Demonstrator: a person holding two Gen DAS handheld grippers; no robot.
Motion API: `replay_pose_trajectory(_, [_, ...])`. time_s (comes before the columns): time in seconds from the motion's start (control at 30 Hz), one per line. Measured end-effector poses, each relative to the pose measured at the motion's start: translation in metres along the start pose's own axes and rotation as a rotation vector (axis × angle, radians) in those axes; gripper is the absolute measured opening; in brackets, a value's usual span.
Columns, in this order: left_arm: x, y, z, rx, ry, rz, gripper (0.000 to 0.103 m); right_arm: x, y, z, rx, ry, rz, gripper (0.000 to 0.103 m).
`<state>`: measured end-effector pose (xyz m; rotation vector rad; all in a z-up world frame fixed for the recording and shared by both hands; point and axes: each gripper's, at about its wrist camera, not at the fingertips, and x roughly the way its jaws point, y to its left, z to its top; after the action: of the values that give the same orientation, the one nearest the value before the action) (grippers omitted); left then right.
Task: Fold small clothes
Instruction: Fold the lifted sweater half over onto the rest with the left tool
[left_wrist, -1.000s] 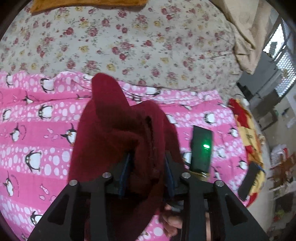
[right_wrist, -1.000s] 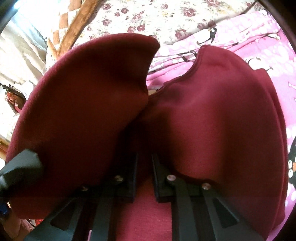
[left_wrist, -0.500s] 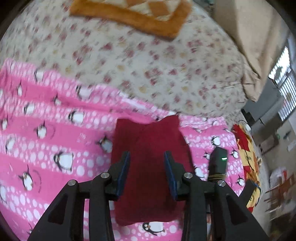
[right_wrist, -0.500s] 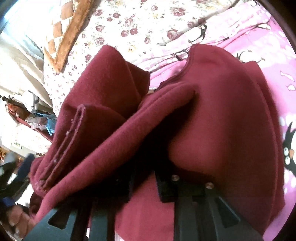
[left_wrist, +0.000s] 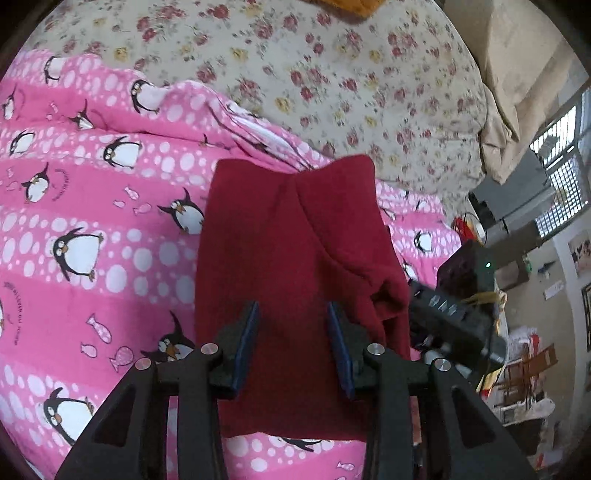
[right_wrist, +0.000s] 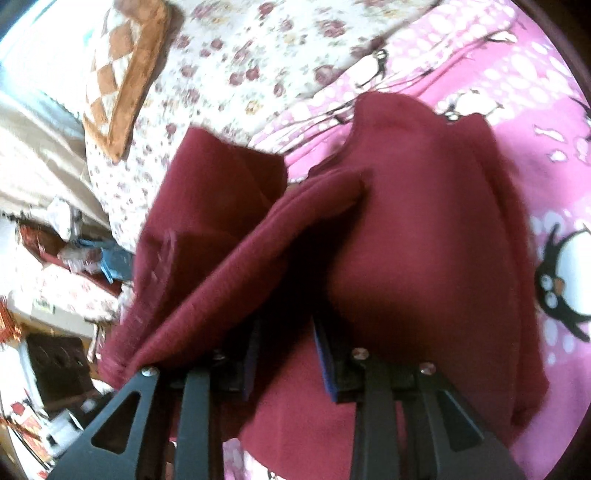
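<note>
Now a small maroon garment (left_wrist: 291, 258) lies on a pink penguin-print blanket (left_wrist: 92, 240) spread over the bed, part-folded, with the left tool (left_wrist: 291, 347) hovering above it, jaws parted and empty, likely freed to smooth or take a new edge. The right tool (right_wrist: 284, 354) has just been opening, its jaws spread around a raised fold without pinching it. Only the right view shows that loose flap lifted; only the left shows the garment's whole outline.
</note>
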<state>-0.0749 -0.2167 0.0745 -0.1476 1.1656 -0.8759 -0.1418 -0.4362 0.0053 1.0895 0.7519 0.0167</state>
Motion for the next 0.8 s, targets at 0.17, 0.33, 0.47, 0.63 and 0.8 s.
replay_pose_trajectory(0.17, [0.007, 0.001, -0.01, -0.005, 0.02, -0.013, 0.015, -0.007, -0.01, 0.001, 0.068, -0.012, 0.036, 0.033])
replay_pose_trajectory(0.33, [0.008, 0.006, -0.015, -0.01, 0.018, -0.015, 0.015, -0.015, -0.012, -0.002, 0.118, -0.065, 0.043, 0.036])
replay_pose_trajectory(0.47, [0.009, 0.01, -0.017, -0.028, 0.017, -0.017, 0.016, -0.023, -0.021, -0.004, 0.185, -0.115, 0.092, 0.04])
replay_pose_trajectory(0.63, [0.012, 0.008, -0.018, -0.031, 0.016, -0.003, 0.015, -0.025, -0.026, -0.005, 0.223, -0.146, 0.143, 0.043])
replay_pose_trajectory(0.8, [0.016, 0.006, -0.018, -0.023, 0.025, 0.0, 0.016, -0.027, -0.034, -0.008, 0.276, -0.185, 0.254, 0.057])
